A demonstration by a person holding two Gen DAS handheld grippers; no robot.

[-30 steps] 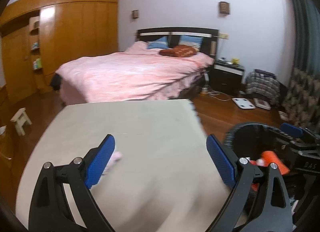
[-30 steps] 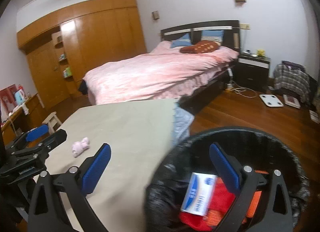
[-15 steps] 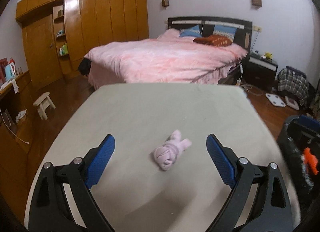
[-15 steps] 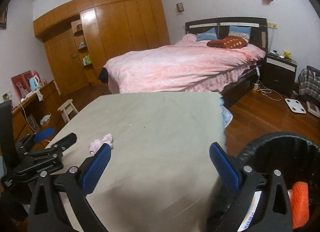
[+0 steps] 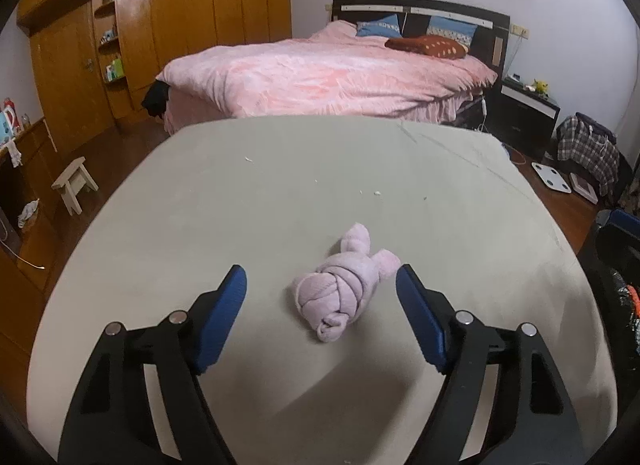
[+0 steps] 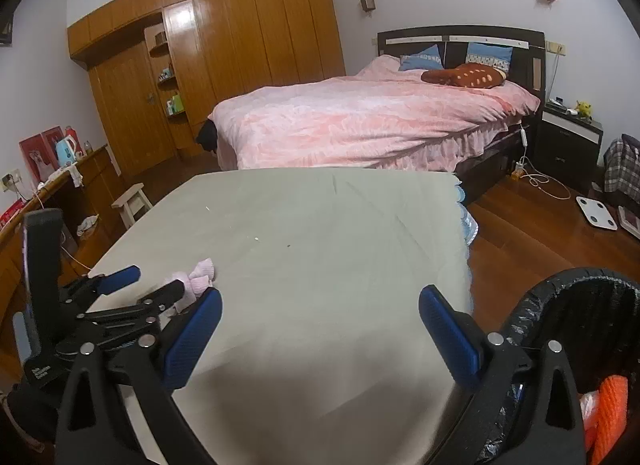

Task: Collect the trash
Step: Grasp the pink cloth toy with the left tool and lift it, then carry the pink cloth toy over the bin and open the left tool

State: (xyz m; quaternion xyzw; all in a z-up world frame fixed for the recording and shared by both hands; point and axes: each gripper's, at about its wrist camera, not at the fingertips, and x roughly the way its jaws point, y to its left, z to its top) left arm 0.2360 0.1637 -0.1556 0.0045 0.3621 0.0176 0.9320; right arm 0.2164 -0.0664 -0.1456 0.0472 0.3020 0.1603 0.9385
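Now my left gripper (image 5: 320,285) straddles the rolled pink sock bundle (image 5: 344,289) on the worktop (image 5: 280,193), jaws closing but not yet touching. Its long axis runs diagonally between them, and my empty, open right gripper (image 6: 320,311) sits farther off.

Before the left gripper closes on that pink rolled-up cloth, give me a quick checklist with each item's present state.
1. Pink cloth roll lies between the left gripper fingers, jaws closing: ok.
2. Pads pressing the cloth: not ok, gaps on both sides.
3. Grey table cover bare around the cloth, only small crumbs farther off: ok.
4. Right gripper open, holding nothing: ok.
5. Black trash bin beside the table, open top: ok.
6. Room left in the bin: cannot tell.
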